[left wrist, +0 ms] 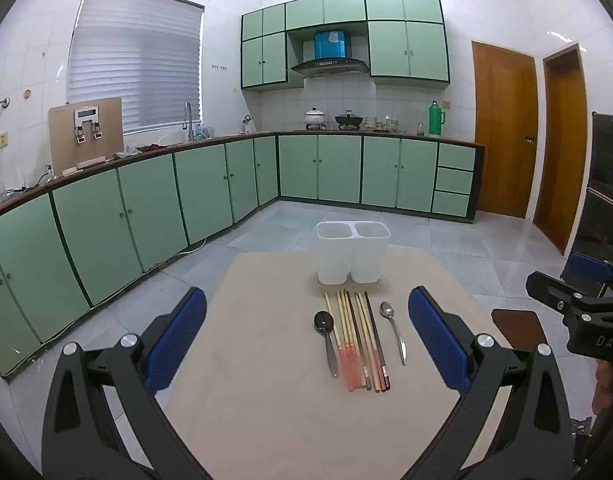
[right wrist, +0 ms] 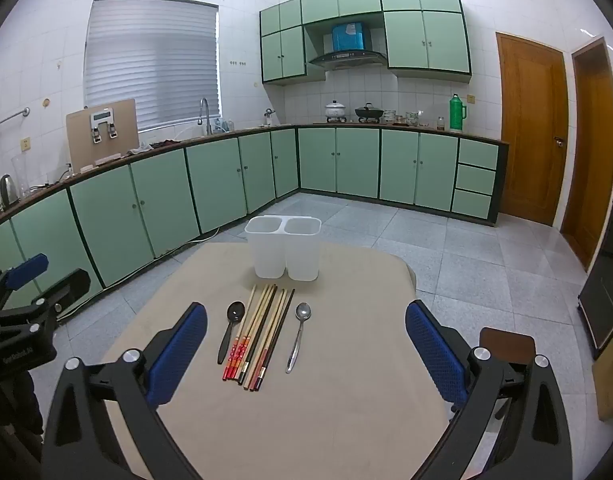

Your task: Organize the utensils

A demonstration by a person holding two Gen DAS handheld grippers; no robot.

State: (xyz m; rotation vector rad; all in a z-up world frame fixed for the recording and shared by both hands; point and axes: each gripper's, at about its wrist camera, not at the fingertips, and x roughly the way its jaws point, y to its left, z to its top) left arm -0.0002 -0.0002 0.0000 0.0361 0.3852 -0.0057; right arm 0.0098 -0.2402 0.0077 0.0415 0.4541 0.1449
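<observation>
1. Since every utensil lies flat on the beige table (left wrist: 266,420), the sorting appears not to have begun.
2. The white two-compartment holder (left wrist: 352,252) stands upright at the far side of the table, and nothing shows above either rim; whether anything lies at the bottom cannot be told.
3. Just in front of the holder lies a row of utensils: a black spoon (left wrist: 326,340) on the left, a bundle of chopsticks (left wrist: 358,340) in the middle, and a metal spoon (left wrist: 393,330) on the right, each spoon slightly apart from the bundle.
4. The left gripper (left wrist: 306,344) hovers above the near part of the table with its blue pads spread wide and nothing between them.
5. The right gripper (right wrist: 306,348) hovers likewise, fingers wide and empty, with the utensils lying ahead of its gap.
6. What is left, by this reading, is the whole job: both spoons and all the chopsticks need lifting into the holder, probably spoons in one compartment and chopsticks in the other.
</observation>
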